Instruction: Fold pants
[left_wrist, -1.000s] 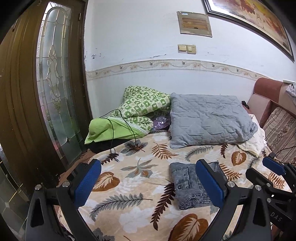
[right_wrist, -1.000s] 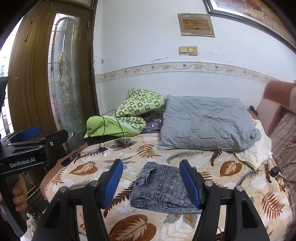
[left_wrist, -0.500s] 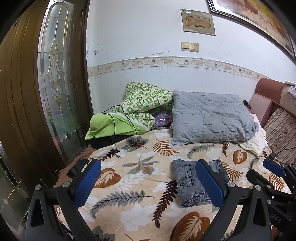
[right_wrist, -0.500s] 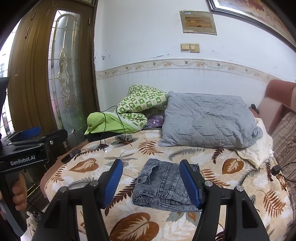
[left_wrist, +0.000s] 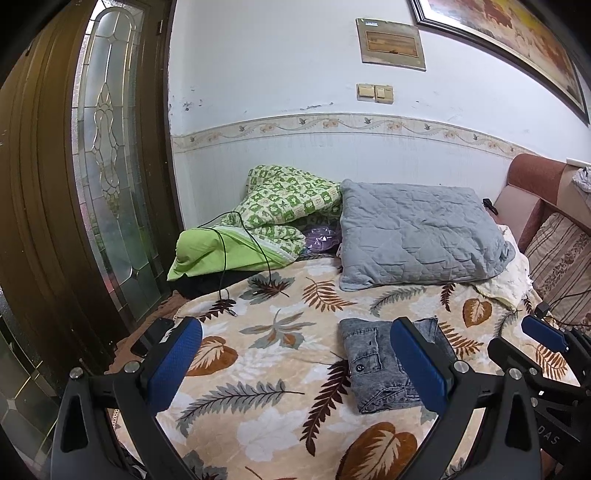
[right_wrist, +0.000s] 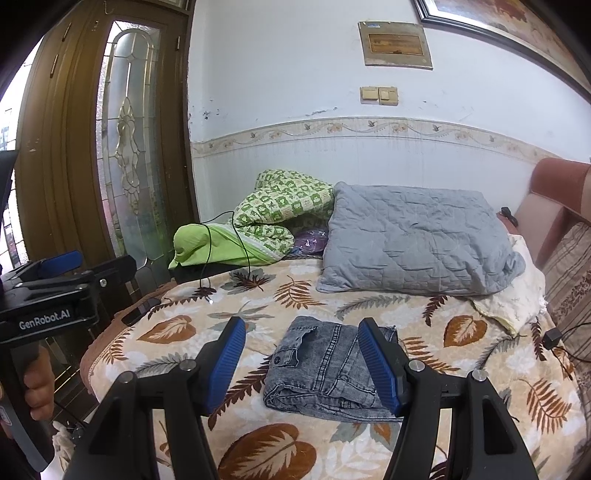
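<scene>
We hold left gripper (left_wrist: 295, 360) and right gripper (right_wrist: 306, 363) wide apart, gripping nothing | pants (right_wrist: 328, 373) lie just beyond, folded compact on leaf-print blanket (right_wrist: 295, 446) | fold looks finished, nothing obvious left | grey pillow (right_wrist: 413, 240) behind.

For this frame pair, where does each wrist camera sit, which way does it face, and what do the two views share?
Left wrist: rides the open left gripper, above the near edge of the leaf-print blanket, facing the wall; the right gripper shows at right.
Right wrist: rides the open right gripper, facing the same way; the left gripper and its holder's fingers show at left.
Shared: folded grey denim pants, grey quilted pillow, green bedding.
</scene>
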